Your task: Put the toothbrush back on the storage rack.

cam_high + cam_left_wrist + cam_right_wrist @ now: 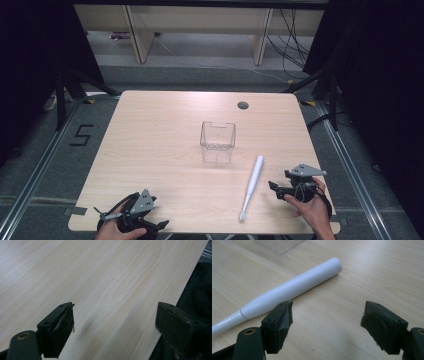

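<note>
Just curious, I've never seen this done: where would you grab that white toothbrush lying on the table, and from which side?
Probably the thick handle of the toothbrush, not the thin neck. It lies flat, so come from above, jaws across its width. The open right gripper is right beside it, jaws empty.

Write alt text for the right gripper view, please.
A white electric toothbrush lies slantwise on a light wood table, just beyond the open, empty black jaws of the right hand-held gripper. The corner of a clear plastic container shows at the top edge.
</note>
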The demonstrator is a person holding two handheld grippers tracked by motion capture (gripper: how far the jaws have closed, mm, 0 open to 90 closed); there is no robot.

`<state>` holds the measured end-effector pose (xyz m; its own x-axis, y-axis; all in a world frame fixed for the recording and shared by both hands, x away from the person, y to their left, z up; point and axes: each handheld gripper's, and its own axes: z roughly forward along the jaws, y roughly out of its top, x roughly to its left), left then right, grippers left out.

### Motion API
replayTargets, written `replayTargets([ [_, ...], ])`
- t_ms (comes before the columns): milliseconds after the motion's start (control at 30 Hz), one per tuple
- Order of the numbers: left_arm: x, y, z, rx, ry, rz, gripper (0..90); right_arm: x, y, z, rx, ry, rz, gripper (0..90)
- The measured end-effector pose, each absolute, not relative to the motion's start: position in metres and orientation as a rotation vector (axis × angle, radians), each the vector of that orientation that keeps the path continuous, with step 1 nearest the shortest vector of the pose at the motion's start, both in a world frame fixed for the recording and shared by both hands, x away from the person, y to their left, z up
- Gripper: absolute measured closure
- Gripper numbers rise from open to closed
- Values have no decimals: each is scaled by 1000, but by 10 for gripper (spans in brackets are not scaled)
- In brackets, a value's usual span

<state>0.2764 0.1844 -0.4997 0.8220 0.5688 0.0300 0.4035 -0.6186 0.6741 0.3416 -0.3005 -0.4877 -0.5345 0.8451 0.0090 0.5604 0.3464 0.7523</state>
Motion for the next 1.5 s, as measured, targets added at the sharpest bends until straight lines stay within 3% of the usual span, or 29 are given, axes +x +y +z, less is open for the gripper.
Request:
replayTargets([
  [300,277,184,-500,2327,707,314,148,344,-300,-486,1267,2204,1041,299],
  [933,278,185,-500,2320,714,315,148,367,-281,-469,1169,2204,1104,689],
  [1333,278,184,-501,2322,731,298,148,386,-265,-468,1108,2283,1107,853],
  [1500,278,184,-501,2324,711,310,148,394,-257,-469,1089,2300,1096,864],
])
